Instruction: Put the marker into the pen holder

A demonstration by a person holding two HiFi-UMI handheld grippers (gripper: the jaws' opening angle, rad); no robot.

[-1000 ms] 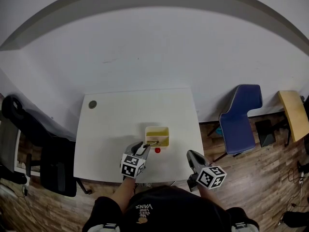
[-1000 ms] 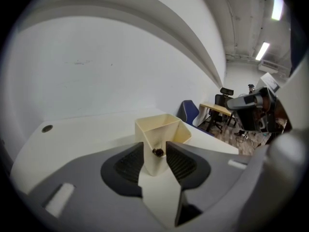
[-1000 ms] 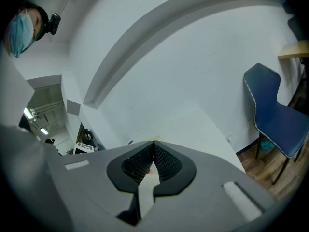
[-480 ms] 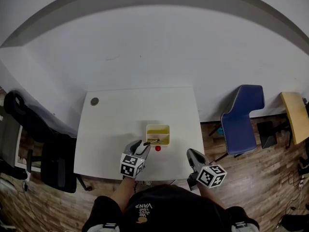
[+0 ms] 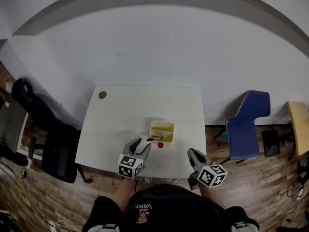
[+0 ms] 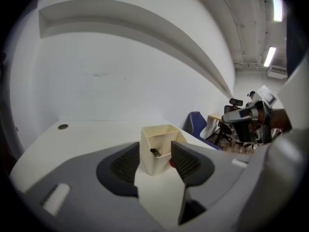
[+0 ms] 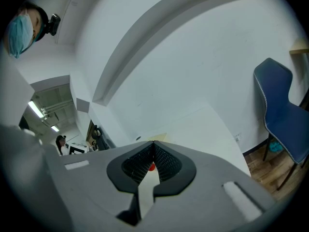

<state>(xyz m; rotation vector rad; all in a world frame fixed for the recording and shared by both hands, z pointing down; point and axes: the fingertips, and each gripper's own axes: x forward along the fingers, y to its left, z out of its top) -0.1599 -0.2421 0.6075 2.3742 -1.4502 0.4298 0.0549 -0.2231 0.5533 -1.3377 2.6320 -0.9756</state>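
The pale yellow pen holder (image 5: 161, 131) stands on the white table (image 5: 120, 124), near its front edge. The dark marker (image 5: 154, 138) rests inside it, with its end poking over the near rim (image 6: 154, 152). My left gripper (image 5: 139, 148) hangs just short of the holder. Its jaws have just been opening and now stand open, with nothing between them (image 6: 155, 154). My right gripper (image 5: 193, 154) hovers at the table's front right, shut and empty (image 7: 153, 146). A small red thing (image 5: 160, 145) lies beside the holder (image 6: 159, 151), also seen in the right gripper view (image 7: 151, 166).
A round grey grommet (image 5: 102, 94) is set in the table's far left corner. A black office chair (image 5: 46, 129) stands left of the table and a blue chair (image 5: 248, 124) to its right. White wall runs behind the table.
The left gripper's jaws have opened and let go of the marker, which stays in the holder. That gripper has drawn back and up a little. The right gripper has kept still.
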